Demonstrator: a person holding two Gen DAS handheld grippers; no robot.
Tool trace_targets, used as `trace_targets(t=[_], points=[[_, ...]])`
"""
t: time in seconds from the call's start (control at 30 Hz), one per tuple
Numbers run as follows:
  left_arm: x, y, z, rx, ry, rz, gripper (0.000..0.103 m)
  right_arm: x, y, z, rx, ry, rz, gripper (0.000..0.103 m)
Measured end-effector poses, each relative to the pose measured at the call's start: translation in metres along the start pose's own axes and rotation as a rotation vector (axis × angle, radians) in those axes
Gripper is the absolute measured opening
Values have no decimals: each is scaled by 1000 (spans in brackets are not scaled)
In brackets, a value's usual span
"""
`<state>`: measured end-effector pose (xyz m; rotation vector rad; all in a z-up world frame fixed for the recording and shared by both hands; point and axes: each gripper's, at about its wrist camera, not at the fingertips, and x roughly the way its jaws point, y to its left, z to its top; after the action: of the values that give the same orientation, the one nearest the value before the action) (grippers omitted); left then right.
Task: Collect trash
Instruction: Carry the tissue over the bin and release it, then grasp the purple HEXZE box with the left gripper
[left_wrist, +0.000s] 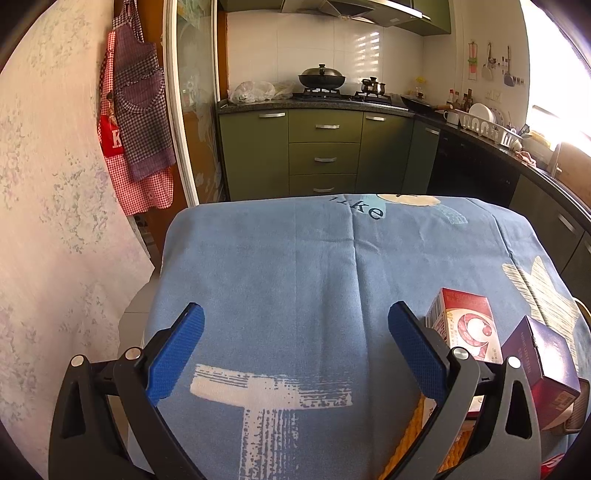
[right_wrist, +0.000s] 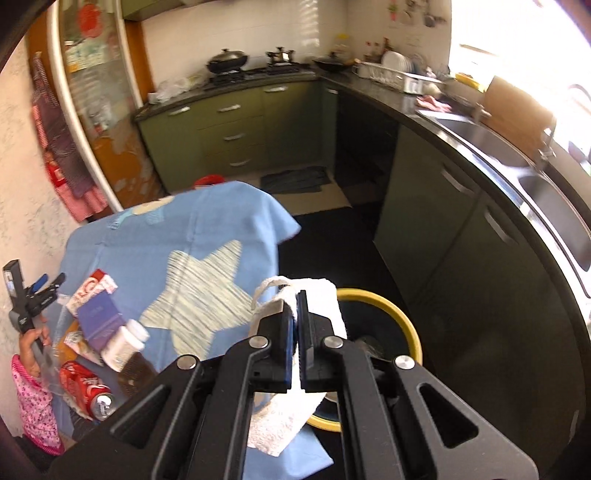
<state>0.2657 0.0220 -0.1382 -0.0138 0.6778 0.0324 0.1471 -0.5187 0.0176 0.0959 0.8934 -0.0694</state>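
Step in hand: carrying one piece of trash to the bin. The right gripper (right_wrist: 297, 301) is clamped on a crumpled white paper towel (right_wrist: 317, 295), which drapes over both fingers and hangs below them. Directly beyond and under the fingertips sits a round dark bin with a yellow rim (right_wrist: 373, 295), on the dark floor just off the table's corner. The towel partly overlaps the rim in the right wrist view; whether it is fully over the opening I cannot tell.

Next move, as judged: bring the towel squarely above the bin mouth, then part the jaws so it drops clear of the rim and the cloth edge.

The left gripper (left_wrist: 295, 321) hangs with its blue-padded jaws wide apart, nothing between them, over bare tablecloth.

Remaining trash lies to the left of the right gripper: a red-and-white carton (right_wrist: 92, 290), a dark purple box (right_wrist: 99, 321), a white plastic bottle (right_wrist: 123, 343) and a red drinks can (right_wrist: 83, 386), close together.

Surface: a table under a light blue cloth with pale star prints (right_wrist: 221, 221). Room: kitchen with green cabinets (left_wrist: 325, 147), a stove with a lidded black wok (left_wrist: 322, 77), a steel sink (right_wrist: 546, 177) by a bright window.
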Motion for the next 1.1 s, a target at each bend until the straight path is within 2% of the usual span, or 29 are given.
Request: trace_targets(t=[0.2,0.4,0.47,0.53,0.57,0.63,0.8,1.1], points=[[1,-2,-1,6,4,2,98,40,-37,-23,86,93,-31,3],[1,-2,-1,7,5,2,98,71,-57,-42,130,180,-45,3],[1,-3,-1,8,4,0,98,83,-61,-46,140,216,-52,13],[0,-4,-1,10,3,0,98,95,-64,-48,118,268,-76,53],[0,-4,-1,11,2,-1,98,99,-65,-50,104,280,-95,55],[0,-5,-2,12,1,0,98,101,-68,-50,102,283,-133,56],[-2,-5,-1,14,-4,-2,98,82,-70,-53,121,230,-126,56],[-16,-12,5,37,-20,-49,98,64,-51,-78,116,201,-46,57]])
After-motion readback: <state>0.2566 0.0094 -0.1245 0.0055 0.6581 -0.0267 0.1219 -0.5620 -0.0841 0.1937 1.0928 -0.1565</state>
